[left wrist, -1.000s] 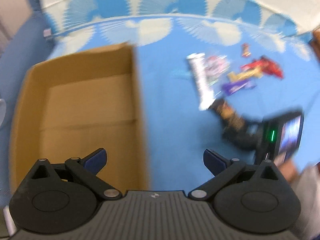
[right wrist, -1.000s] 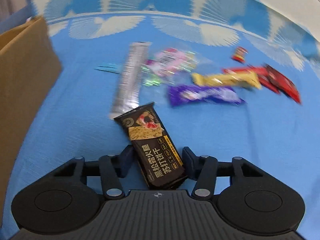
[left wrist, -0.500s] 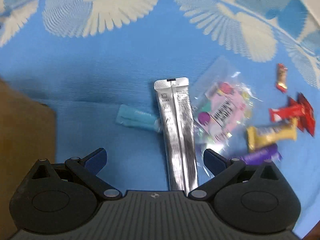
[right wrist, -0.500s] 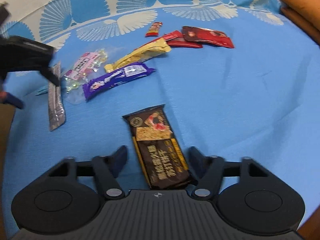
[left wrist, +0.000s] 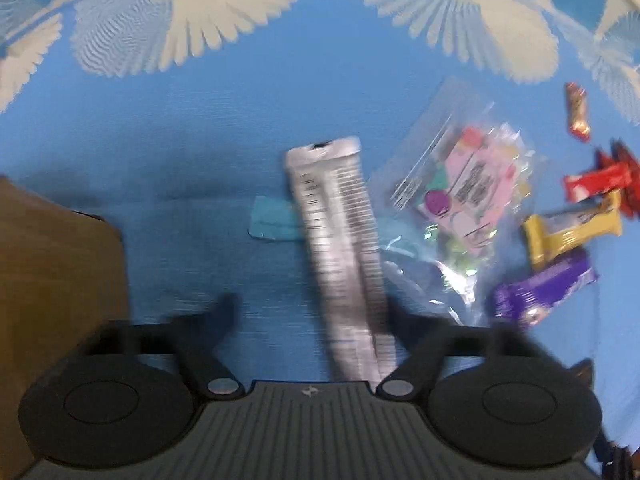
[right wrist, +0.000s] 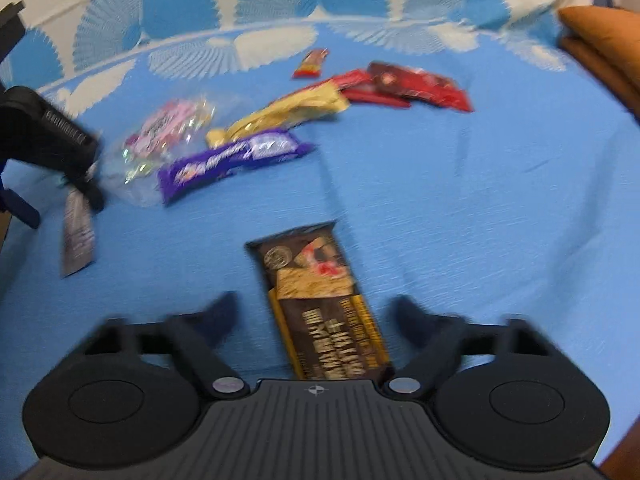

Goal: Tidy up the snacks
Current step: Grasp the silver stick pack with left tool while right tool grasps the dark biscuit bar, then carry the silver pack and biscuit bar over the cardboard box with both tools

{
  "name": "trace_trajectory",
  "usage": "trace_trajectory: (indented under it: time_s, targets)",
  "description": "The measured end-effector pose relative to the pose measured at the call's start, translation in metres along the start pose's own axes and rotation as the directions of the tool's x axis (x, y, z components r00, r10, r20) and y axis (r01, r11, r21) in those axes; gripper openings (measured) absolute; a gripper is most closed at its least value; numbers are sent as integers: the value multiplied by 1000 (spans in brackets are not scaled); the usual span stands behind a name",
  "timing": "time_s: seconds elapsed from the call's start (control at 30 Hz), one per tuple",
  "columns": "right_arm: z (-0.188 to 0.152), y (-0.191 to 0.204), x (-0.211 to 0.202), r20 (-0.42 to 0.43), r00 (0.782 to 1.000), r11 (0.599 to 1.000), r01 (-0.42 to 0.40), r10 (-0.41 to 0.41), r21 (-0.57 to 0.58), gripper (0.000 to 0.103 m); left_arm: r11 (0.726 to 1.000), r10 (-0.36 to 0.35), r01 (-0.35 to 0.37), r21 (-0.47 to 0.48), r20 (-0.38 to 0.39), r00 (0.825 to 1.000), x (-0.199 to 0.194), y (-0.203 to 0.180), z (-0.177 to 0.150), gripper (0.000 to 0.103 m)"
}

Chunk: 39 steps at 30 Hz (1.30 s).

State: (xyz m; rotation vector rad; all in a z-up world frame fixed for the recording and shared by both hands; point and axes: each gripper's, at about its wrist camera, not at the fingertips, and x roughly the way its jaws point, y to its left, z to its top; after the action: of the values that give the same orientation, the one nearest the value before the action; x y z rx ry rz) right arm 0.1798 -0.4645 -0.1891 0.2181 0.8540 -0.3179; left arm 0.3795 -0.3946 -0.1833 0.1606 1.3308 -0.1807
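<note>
A silver stick pack (left wrist: 340,248) on the blue cloth (left wrist: 224,120), beside the cardboard box (left wrist: 56,272), is being closed on by the left gripper (left wrist: 310,312); a squarer centring is advised. The right gripper (right wrist: 316,316) is narrowing astride a brown cracker bar (right wrist: 320,300), neither yet pinched.

1. Blue cloth (right wrist: 460,200) with white fan patterns covers the surface, its patterned border running along twelve o'clock.
2. Orange cushion (right wrist: 604,36) lies at two o'clock in the right view.
</note>
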Motion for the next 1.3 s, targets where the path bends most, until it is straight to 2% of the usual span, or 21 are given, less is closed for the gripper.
trace_trajectory:
  time_s: [0.03,0.07,0.2,0.3,0.5,0.67,0.83,1.03,1.17,1.3]
  targets:
    - [0,-1,-3,7,1000,1000,0,0,2,48,1000,1,-1,3,7,1000,-7,-1,-2,28]
    - [-1,-1,-5,5,1000,1000,-4,4,-3,44,1000,3,-3,4,13,1000,-13,-1,-4,27]
    - [-4,-7,-17,-3,999,999,-39,40,36,43,999,-34,33,14,42,999,-35,4,-25,27]
    - [-4,-9,-41,40,998,997,-49,46,56,43,997,-71,68,46,69,995,-60,6,-47,27]
    - [-8,-4,-110,120,989,993,-94,85,72,44,977,-184,167,135,125,975,-137,18,-116,27]
    - [-19,21,-178,180,970,985,-173,167,17,44,968,-224,198,155,169,960,-200,44,-181,27]
    - [-36,61,-237,184,934,952,-298,306,-71,44,980,-186,162,117,232,955,-250,96,-238,27]
    - [-65,120,-285,119,881,882,-433,457,-186,44,994,-108,110,7,269,957,-277,174,-300,27]
    - [-87,152,-302,62,868,852,-467,493,-238,44,991,-76,102,-85,268,960,-280,220,-341,27]
    - [-104,172,-318,30,870,838,-463,491,-288,44,985,-58,100,-138,279,959,-279,250,-371,27]
